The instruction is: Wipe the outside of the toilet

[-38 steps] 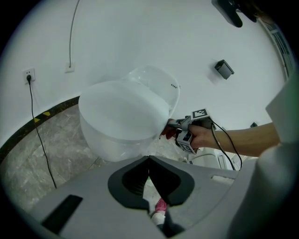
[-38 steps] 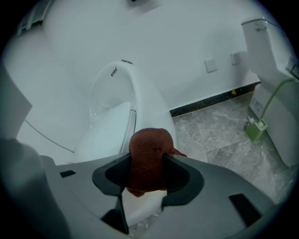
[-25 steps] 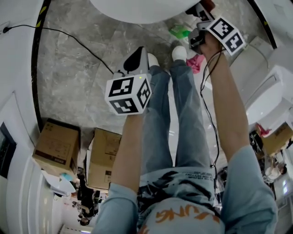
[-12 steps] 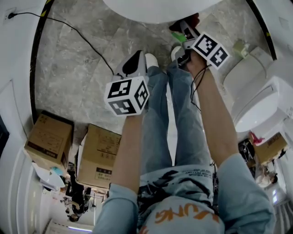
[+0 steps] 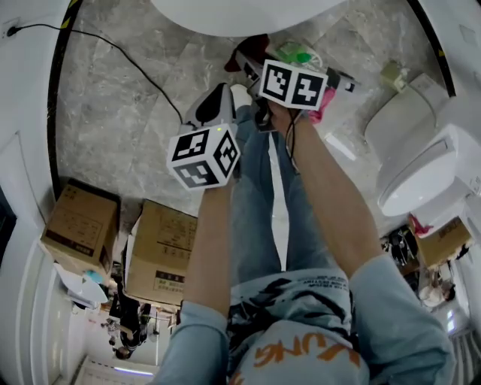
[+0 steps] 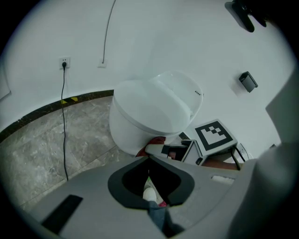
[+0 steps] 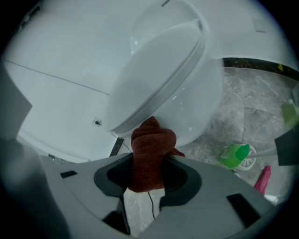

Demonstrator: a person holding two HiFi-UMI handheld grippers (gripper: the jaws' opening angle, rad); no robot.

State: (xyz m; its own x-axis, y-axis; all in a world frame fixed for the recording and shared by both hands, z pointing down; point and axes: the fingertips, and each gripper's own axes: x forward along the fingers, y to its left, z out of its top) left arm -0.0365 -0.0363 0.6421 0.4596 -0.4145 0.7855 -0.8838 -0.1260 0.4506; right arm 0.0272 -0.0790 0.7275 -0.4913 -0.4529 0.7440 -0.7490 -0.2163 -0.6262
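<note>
R gripper point(image 7: 148, 173) pinching dark-red cloth point(image 7: 150, 144) up by the toilet point(image 7: 173, 79) bowl under the seat rim, L gripper point(image 6: 150, 173) jaws together & empty, so wiping step's on I reckon, next needs cloth pressed & swept round the bowl.

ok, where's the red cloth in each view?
Head view: red cloth at top centre, just below the toilet bowl.
Left gripper view: centre, under the bowl.
Right gripper view: centre, clamped in the right gripper.
Shared landmark: the white toilet bowl, just behind the cloth.
</note>
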